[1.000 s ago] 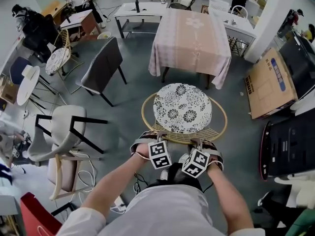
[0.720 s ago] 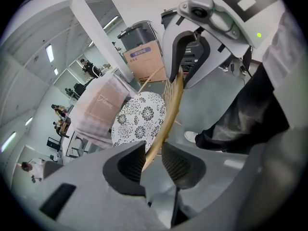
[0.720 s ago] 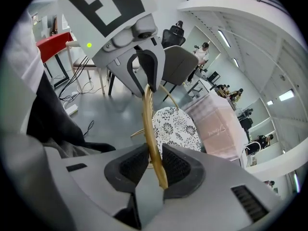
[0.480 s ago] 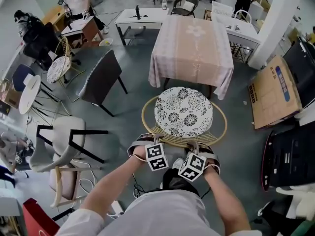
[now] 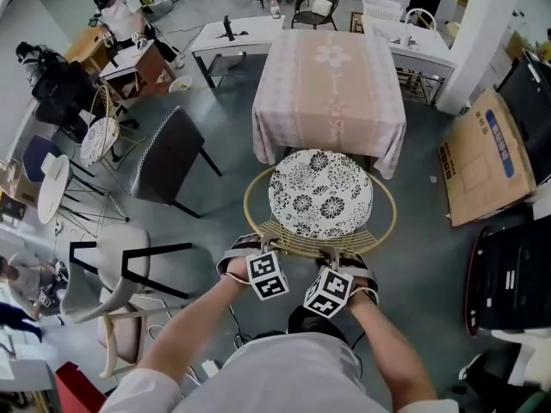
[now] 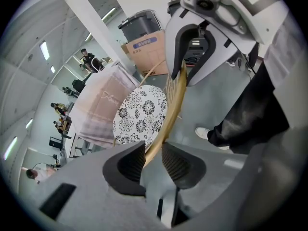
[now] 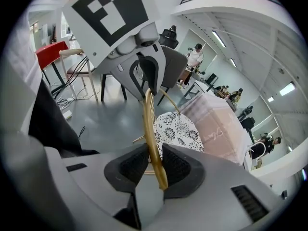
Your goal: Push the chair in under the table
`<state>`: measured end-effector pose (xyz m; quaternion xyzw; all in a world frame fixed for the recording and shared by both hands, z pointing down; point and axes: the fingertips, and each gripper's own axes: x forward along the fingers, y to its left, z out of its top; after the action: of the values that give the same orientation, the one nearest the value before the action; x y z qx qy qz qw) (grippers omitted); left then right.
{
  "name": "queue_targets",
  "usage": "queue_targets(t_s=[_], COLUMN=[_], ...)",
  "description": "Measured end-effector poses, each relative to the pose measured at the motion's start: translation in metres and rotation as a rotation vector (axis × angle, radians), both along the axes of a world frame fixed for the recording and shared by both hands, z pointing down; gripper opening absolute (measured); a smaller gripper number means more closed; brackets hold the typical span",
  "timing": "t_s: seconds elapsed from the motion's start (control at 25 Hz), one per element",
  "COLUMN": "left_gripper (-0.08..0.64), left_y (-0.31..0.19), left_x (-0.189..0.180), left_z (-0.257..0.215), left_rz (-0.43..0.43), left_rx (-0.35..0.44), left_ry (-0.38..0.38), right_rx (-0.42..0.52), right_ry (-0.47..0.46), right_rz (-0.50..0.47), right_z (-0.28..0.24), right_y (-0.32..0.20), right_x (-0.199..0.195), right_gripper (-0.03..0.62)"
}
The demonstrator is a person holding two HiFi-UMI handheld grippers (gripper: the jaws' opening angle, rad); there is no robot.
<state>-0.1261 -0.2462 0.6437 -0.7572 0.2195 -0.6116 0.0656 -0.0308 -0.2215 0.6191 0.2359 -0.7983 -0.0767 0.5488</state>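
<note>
The chair (image 5: 320, 193) has a round seat cushion in a black-and-white flower print inside a golden rattan hoop. It stands on the grey floor (image 5: 219, 192) directly before the table (image 5: 331, 84). The cushion's far edge sits just at the hanging hem of the pink cloth, and the rest of the seat is out in the open.

Both grippers are at the near arc of the chair's rim (image 5: 301, 246), side by side. The left gripper (image 5: 256, 249) has the rim (image 6: 168, 112) running between its jaws. The rod lies against one pad, with a sliver of space to the other, so the hold is loose. The right gripper (image 5: 346, 261) has its jaws closed onto the same rim (image 7: 151, 129), with both pads against the rod.

The tabletop is covered by the pink cloth and carries nothing that can be made out. A dark chair (image 5: 168, 157) stands at an angle to the left. A pale armchair (image 5: 108, 269) is nearer the person on that side. A flat cardboard box (image 5: 486, 157) leans on the right beside a white pillar (image 5: 482, 33). White desks (image 5: 228, 34) and more chairs fill the far end, and people are at the far left.
</note>
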Motion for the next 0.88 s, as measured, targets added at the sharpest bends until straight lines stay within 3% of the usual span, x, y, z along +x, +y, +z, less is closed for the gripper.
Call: queue_targets(t_s=[0.4, 0.88], left_gripper=[0.110, 0.110], left_y=[-0.043, -0.112], left_x=[0.001, -0.004], left_z=[0.001, 0.000], left_rz=[-0.060, -0.014], left_rx=[-0.026, -0.010], left_ry=[-0.024, -0.004], right_rx=[-0.013, -0.019], right_ry=[-0.028, -0.016], right_rz=[-0.007, 0.034], right_z=[0.000, 0.002], right_y=[-0.041, -0.104], right_x=[0.001, -0.005], right_gripper=[0.078, 0.078])
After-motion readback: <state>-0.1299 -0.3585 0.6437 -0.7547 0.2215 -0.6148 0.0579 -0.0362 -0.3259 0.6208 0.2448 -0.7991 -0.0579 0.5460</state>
